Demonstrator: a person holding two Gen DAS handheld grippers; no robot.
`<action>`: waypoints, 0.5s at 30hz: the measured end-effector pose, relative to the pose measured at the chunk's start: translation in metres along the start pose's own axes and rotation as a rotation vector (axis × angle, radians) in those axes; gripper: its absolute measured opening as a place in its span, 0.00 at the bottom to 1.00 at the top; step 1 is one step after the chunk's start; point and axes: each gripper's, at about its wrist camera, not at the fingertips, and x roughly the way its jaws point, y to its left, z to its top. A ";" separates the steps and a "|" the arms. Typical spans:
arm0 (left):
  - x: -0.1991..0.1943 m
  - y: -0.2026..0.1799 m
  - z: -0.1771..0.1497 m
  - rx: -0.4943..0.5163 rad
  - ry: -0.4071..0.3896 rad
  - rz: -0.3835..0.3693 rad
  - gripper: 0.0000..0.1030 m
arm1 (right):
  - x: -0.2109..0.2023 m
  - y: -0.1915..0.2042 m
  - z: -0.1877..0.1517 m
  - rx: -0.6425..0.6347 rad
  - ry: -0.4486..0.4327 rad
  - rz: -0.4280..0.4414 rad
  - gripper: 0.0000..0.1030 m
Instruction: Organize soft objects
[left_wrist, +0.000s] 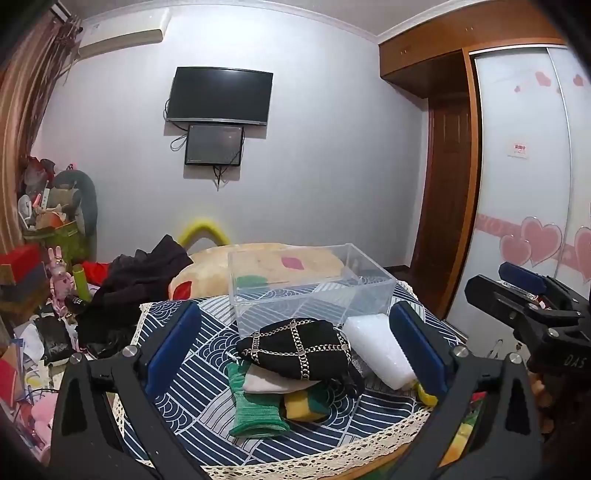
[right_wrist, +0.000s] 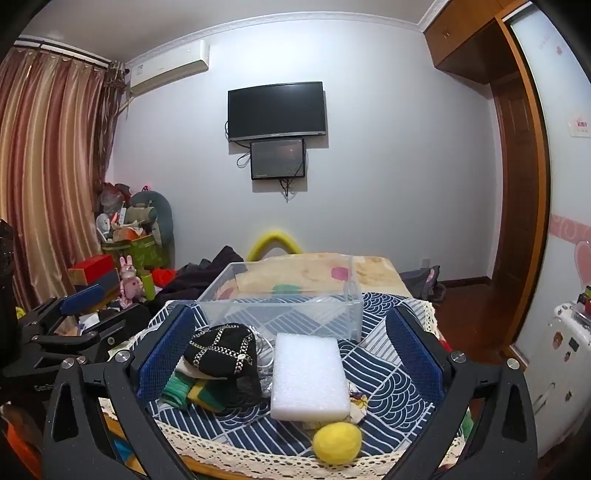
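A: Looking down the left gripper (left_wrist: 295, 354), what do you get?

B: Jaws wide, nothing between them. Beyond the blue pads sits a heap on the patterned cloth (left_wrist: 177, 406): a black pouch (left_wrist: 295, 345) with chain trim on top, a green knit piece (left_wrist: 255, 410) and a yellow-green sponge (left_wrist: 304, 404) under it, a white foam block (left_wrist: 380, 350) touching the right pad.

A: And the right gripper (right_wrist: 291, 358)?

B: Also spread wide, empty. From its camera the foam block (right_wrist: 308, 376) lies flat in the middle, the pouch (right_wrist: 221, 350) just left of it, and a yellow ball (right_wrist: 337, 443) near the lace edge, in front of the block.

A: The bin?

B: A clear bin (left_wrist: 306, 284) stands behind the heap on the same cloth, nothing soft inside that I can make out. The right gripper shows at the right edge of the left view, well apart from the pile.
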 end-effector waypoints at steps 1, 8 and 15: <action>0.000 0.000 0.000 0.000 -0.001 0.000 1.00 | 0.000 0.000 0.000 -0.001 0.000 0.002 1.00; -0.002 0.000 0.001 0.004 -0.005 0.001 1.00 | 0.000 0.001 0.000 0.001 -0.004 0.007 1.00; -0.004 0.001 0.002 0.007 -0.010 0.003 1.00 | -0.002 0.001 0.000 0.003 -0.007 0.010 1.00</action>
